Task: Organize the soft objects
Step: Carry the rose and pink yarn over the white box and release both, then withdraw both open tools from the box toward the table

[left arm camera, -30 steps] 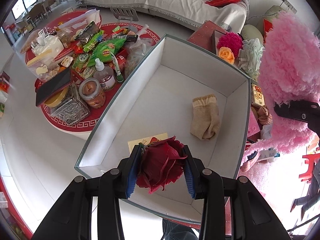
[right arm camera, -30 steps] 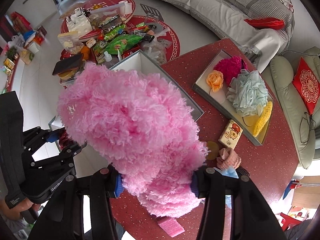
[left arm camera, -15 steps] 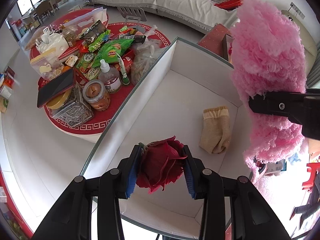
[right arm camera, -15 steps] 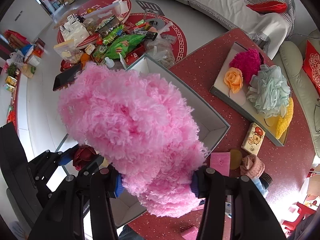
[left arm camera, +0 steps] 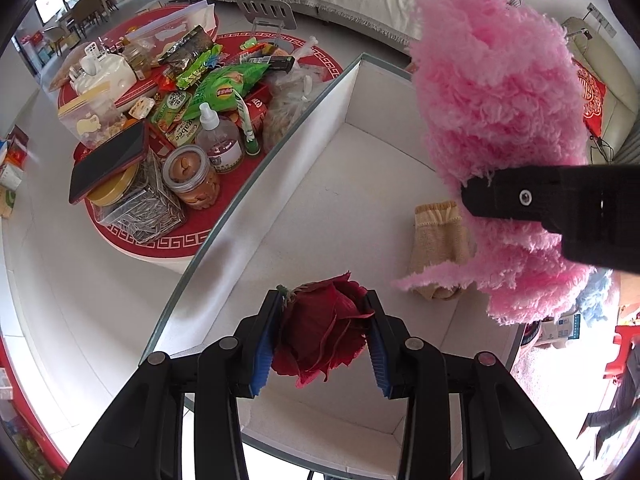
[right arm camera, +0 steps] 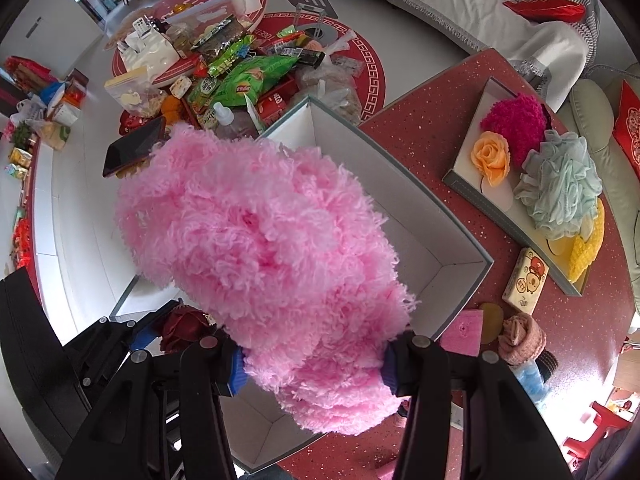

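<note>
Holding both loads above the white box [left arm camera: 332,104]: our left gripper [left arm camera: 325,330] pinches a dark red fabric rose [left arm camera: 320,336]; at 2 o'clock, our right gripper [right arm camera: 312,356] clamps a pink fluffy bundle [right arm camera: 264,232]. Risk: the bundle's loose fibres may cling to the pads on release, or it may bury the beige sock [left arm camera: 436,240].

Bright daylight, overexposed at lower right | soft shadows inside white box [left arm camera: 352,184] | strong fisheye bending, dark vignetted corners | centre sharp, edges slightly blurred

Dark red rose [left arm camera: 324,328], pink fluffy bundle [right arm camera: 272,248], white box [left arm camera: 360,208].
</note>
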`<state>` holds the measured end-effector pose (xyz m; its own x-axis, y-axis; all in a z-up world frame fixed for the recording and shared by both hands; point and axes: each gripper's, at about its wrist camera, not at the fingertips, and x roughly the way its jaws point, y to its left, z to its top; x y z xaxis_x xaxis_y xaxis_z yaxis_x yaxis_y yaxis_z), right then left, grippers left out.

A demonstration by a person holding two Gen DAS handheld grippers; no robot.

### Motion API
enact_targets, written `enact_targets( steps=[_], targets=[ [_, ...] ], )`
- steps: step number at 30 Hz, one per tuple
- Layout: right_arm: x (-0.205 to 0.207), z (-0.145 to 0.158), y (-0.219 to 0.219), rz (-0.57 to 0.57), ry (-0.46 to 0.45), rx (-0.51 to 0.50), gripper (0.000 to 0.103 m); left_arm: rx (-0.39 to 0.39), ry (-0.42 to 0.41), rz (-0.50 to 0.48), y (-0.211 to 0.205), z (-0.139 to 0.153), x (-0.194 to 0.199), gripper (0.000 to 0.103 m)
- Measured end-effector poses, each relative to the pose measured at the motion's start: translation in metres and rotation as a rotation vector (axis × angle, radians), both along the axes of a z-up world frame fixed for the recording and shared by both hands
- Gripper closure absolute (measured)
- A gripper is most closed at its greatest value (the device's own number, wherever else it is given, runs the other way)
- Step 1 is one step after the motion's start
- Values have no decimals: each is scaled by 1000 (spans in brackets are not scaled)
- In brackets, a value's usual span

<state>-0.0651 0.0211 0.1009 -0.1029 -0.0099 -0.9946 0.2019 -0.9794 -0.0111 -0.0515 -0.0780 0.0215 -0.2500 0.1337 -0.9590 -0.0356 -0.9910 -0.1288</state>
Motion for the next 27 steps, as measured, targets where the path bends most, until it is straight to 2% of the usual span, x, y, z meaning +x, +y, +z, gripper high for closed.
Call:
enact_targets(
  steps=[6,8,9,10,11,12,13,15,17,20,27],
  targets=[
    [6,-12,3,7,-34,9,44,4,-12,-21,5,-2,2,61],
    [8,-12,4,15,-33,10,40,-2,-10,-30,8,-3,2,55],
    [8,-12,5,14,-30,12,33,-7,-9,-33,9,-2,2,49],
    [9,-12,7,11,-29,7,28,-8,-11,-34,9,-2,3,31],
    [9,-11,9,7,-29,1,21,-1,-19,-28,9,-3,3,18],
    [9,-11,10,3,-27,0,20,-1,-24,-21,9,-3,3,0],
    [10,-10,12,1,-24,-5,19,-14,-18,-14,9,-2,4,0],
    [10,-10,16,-3,-31,-29,7,-24,-11,-3,8,-1,5,0],
    [12,-10,20,-10,-29,-14,0,-41,-23,5,8,-1,5,0],
    [15,-5,29,-30,-5,-29,0,-67,-46,-13,10,-2,5,0],
    [27,4,45,-64,-10,-61,0,-98,-65,-53,20,1,13,0]
  ],
)
